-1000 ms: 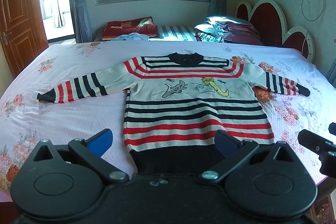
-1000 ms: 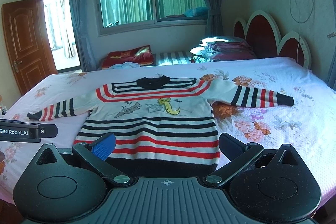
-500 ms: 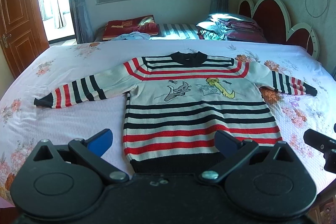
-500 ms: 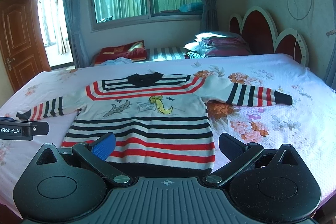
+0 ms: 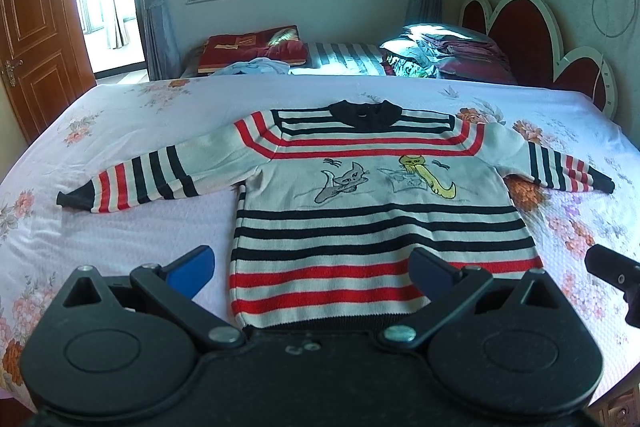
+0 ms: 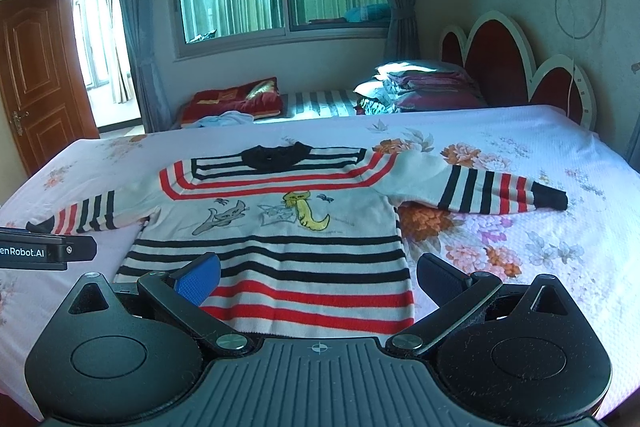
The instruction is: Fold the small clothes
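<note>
A small striped sweater (image 5: 376,203) with cat pictures lies flat, face up, on the bed, both sleeves spread out; it also shows in the right wrist view (image 6: 280,227). My left gripper (image 5: 310,269) is open and empty, hovering above the sweater's hem, near its left side. My right gripper (image 6: 318,273) is open and empty, above the hem near its right side. The left sleeve cuff (image 5: 66,199) points left, the right sleeve cuff (image 6: 554,197) points right. The black hem is partly hidden behind the gripper bodies.
The bed (image 5: 100,235) has a pink floral cover. Pillows and folded bedding (image 5: 448,51) lie by the red headboard (image 5: 524,27). A second bed with a red blanket (image 5: 248,47) stands under the window. A wooden door (image 5: 28,39) is at left.
Both grippers have moved forward and a little higher over the bed, so the sweater sits nearer and its hem drops behind the gripper bodies. The sweater has not moved.
</note>
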